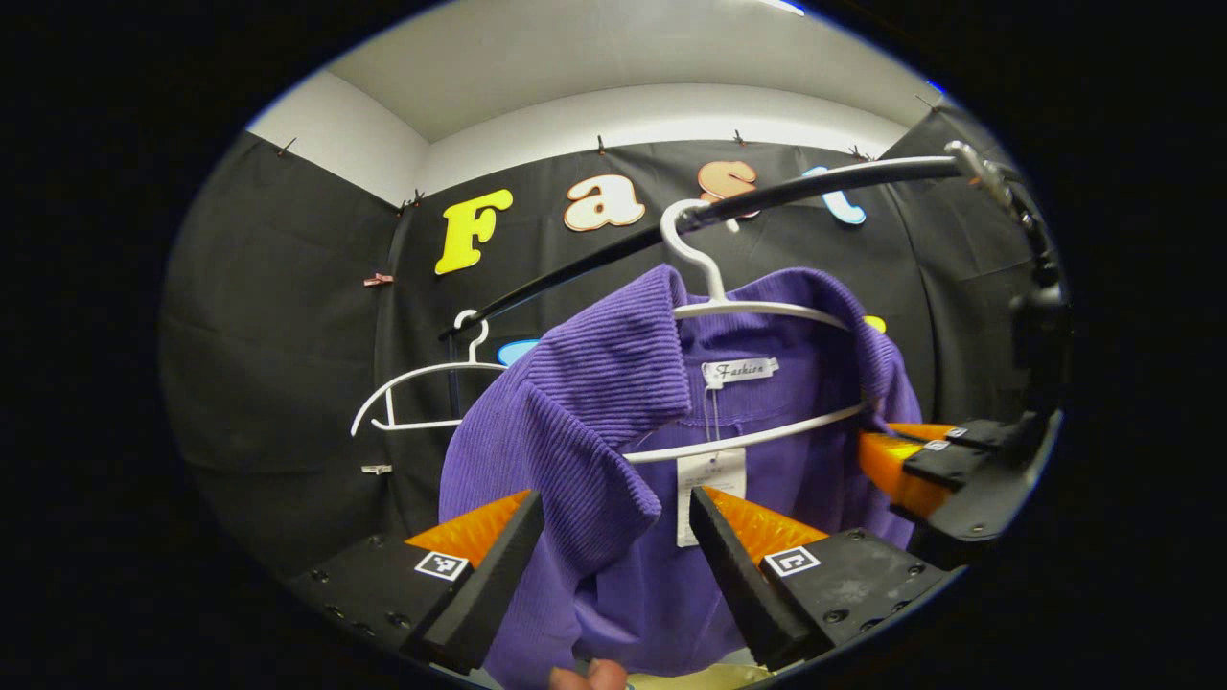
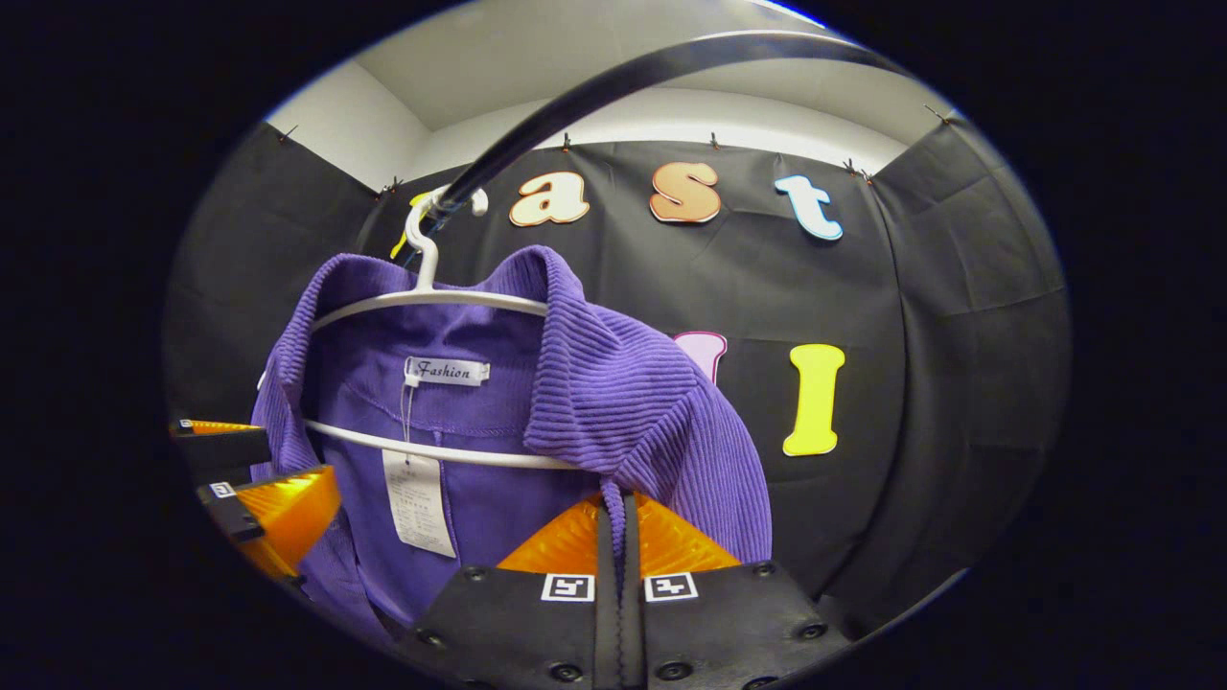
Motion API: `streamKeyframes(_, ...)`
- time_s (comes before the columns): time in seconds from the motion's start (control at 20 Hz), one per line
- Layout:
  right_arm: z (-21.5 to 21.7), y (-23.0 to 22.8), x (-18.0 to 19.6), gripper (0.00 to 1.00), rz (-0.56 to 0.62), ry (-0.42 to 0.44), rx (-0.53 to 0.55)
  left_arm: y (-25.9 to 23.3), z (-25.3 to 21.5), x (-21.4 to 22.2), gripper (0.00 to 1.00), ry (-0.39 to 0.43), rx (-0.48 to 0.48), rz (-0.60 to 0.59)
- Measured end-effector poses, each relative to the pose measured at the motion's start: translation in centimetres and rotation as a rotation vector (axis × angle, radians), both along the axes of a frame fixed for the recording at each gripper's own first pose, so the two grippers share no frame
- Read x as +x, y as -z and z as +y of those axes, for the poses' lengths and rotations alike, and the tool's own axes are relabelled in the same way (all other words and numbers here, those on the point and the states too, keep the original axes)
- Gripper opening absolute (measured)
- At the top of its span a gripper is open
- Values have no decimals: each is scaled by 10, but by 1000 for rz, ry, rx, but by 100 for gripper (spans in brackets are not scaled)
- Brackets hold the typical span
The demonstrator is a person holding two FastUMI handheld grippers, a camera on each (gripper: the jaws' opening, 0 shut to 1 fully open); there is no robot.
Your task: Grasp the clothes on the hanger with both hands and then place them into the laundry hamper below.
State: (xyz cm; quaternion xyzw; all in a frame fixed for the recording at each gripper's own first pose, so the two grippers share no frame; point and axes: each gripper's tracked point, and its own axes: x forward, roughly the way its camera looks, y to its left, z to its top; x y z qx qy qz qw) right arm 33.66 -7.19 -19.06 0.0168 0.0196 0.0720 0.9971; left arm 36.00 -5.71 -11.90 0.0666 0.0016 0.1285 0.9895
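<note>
Fingers of the left gripper (image 1: 613,537) stand wide apart, one on each side of the shirt's (image 1: 594,431) collar, gripping nothing. In the right gripper view, the right gripper (image 2: 618,537) is clenched on a fold of the purple shirt (image 2: 613,402) below its collar, cloth pinched between both fingers. In the left gripper view, that right gripper (image 1: 920,465) sits at the shirt's far shoulder. The shirt hangs on a white hanger (image 1: 738,311), white tags dangling inside the neck. The hanger's hook is over a dark rail (image 1: 767,196). Farther along the rail hangs a bare hanger (image 1: 422,388). The hamper cannot be made out.
</note>
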Motion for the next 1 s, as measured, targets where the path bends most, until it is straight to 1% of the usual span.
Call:
streamKeyframes(0.1,0,-7,-3,5,-15,-9,0,-3,0,12,98,3,14,-12)
streamKeyframes(0.2,0,-15,-6,4,-34,-11,-1,-5,13,21,92,-45,45,-22)
streamKeyframes(0.3,-4,-23,-8,5,-58,-1,-18,-3,22,29,60,-65,39,-19)
streamKeyframes(0.45,-20,-34,-10,4,-105,49,-69,-8,24,25,11,-46,0,-31)
streamKeyframes(0.55,-36,-40,-7,5,-133,101,-105,-10,29,28,10,-12,-8,-24)
streamKeyframes(0.7,-64,-59,-5,4,-199,201,-165,-24,36,22,7,5,29,-30)
streamKeyframes(0.75,-74,-67,-1,5,-219,229,-183,-29,35,22,6,22,25,-23)
streamKeyframes(0.8,-79,-68,3,4,-219,246,-198,-28,31,25,6,50,6,1)
streamKeyframes(0.9,-89,-68,13,4,-224,287,-223,-29,32,26,6,83,-18,32)
streamKeyframes(1.0,-101,-75,18,4,-256,335,-258,-43,38,19,5,79,13,11)
